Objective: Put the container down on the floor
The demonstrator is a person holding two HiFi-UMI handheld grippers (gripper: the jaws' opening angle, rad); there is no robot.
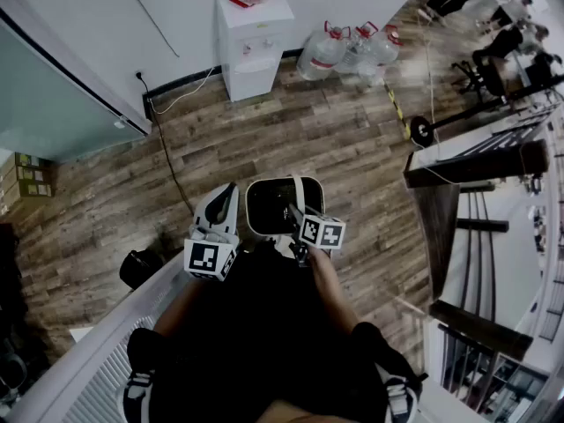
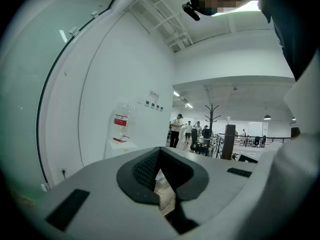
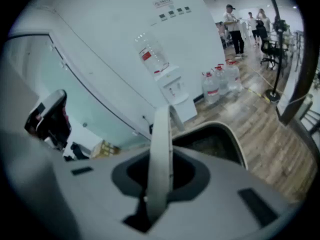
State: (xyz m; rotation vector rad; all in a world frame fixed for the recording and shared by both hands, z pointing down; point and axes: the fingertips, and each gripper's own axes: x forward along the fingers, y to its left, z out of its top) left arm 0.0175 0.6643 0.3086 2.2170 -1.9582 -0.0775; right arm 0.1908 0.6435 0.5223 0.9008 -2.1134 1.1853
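The jaws of the right gripper are closed on the pale, flat handle of the container, with the band running up between the two dark pads. The container's white rim and dark inside show just beyond the jaws. From the head view the right gripper tilts downward and holds the container up in front of the person's body, its open top facing the camera. It hangs in the air over the wooden floor and is not set down

The jaws of the left gripper are closed together at the tips with nothing between them; only a sliver of floor shows through the gap behind the tips. In the head view the left gripper sits just beside the container's left edge, apart from the handle

Farther off, a white water dispenser stands against the wall, and a cluster of large water bottles sits on the floor near it
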